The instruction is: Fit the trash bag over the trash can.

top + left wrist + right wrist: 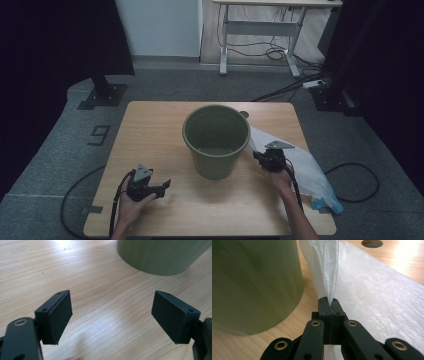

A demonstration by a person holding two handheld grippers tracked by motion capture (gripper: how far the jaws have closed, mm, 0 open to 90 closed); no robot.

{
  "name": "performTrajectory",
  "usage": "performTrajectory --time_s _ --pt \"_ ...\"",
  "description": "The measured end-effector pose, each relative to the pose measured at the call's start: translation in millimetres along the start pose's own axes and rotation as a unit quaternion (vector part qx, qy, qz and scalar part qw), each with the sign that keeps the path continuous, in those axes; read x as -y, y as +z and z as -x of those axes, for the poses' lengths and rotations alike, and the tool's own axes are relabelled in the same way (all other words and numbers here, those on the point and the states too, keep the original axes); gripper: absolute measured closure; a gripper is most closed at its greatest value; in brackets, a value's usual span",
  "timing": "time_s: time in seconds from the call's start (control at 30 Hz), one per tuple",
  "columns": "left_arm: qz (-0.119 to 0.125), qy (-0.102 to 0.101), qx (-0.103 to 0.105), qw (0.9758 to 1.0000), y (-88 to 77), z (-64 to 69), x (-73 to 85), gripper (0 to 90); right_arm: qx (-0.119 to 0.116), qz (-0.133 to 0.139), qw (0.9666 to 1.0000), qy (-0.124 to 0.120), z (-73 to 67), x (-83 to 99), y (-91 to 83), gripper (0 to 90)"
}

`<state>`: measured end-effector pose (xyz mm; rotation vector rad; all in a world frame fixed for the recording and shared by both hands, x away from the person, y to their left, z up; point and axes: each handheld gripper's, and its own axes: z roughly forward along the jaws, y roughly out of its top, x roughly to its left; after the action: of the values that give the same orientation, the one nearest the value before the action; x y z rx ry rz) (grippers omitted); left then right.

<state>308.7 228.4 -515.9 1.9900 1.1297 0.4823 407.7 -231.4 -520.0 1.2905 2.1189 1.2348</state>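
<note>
Bucket (216, 141) mid-table, right claw (329, 302) pinching bag (372, 290) edge beside it

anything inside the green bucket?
The high view shows the green bucket holding nothing loose; bare floor and inner wall are visible. The near rim hides the near part of the floor.

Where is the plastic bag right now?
In the high view the plastic bag lies on the table's right side, just right of the green bucket, with the right gripper pinching its edge.
</note>
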Motion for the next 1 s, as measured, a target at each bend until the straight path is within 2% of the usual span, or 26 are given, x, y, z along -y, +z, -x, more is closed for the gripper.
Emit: performTrajectory --time_s 0.03,0.07,0.23,0.4,0.43,0.53,0.6,0.63,0.7,0.87,0.9,1.0 --pt "0.000 0.000 0.000 1.0000 0.0 0.0 0.0 16.9 0.000 0.000 1.0000 0.000 0.0 0.0 0.0 88.5" --pt "-0.001 -0.002 -0.002 1.0000 -0.2 -1.1 0.3 17.0 -0.009 0.014 0.9997 0.019 4.4 -0.9 -7.7 88.5" --pt "-0.002 -0.010 -0.003 0.9999 1.2 -2.8 -0.2 17.2 -0.012 0.049 0.9980 0.038 8.4 -7.2 -23.9 88.5" --pt "-0.003 -0.016 -0.003 0.9999 2.0 -4.6 -0.4 17.2 -0.009 0.073 0.9967 0.036 3.8 -15.6 -40.1 88.5" --pt "-0.003 -0.018 -0.001 0.9998 2.1 -5.1 -0.5 17.3 -0.014 0.087 0.9952 0.042 2.8 -21.5 -49.5 88.5" --pt "-0.003 -0.021 0.000 0.9998 2.2 -5.9 -0.9 17.4 -0.019 0.102 0.9935 0.045 2.4 -27.2 -58.2 88.5" --pt "0.001 -0.029 0.000 0.9996 0.1 -7.8 -4.3 17.4 -0.020 0.125 0.9910 0.044 1.3 -32.7 -68.0 88.5" --pt "0.001 -0.029 0.000 0.9996 0.1 -7.8 -4.3 17.4 -0.020 0.125 0.9910 0.044 1.3 -32.7 -68.0 88.5" --pt "0.006 -0.036 0.001 0.9993 -1.7 -8.6 -6.6 17.4 -0.008 0.132 0.9908 0.029 -0.9 -39.0 -74.9 88.6" --pt "-0.004 -0.028 -0.008 0.9996 -1.3 -7.4 -6.3 17.4 -0.010 0.137 0.9898 0.037 1.4 -47.0 -81.9 88.6" --pt "-0.003 -0.028 -0.009 0.9996 -1.4 -7.6 -6.6 17.4 -0.011 0.143 0.9888 0.040 1.6 -51.9 -86.6 88.6" --pt "-0.003 -0.027 -0.010 0.9996 -1.6 -7.8 -7.1 17.4 -0.008 0.149 0.9881 0.037 -0.1 -56.6 -90.9 88.5"
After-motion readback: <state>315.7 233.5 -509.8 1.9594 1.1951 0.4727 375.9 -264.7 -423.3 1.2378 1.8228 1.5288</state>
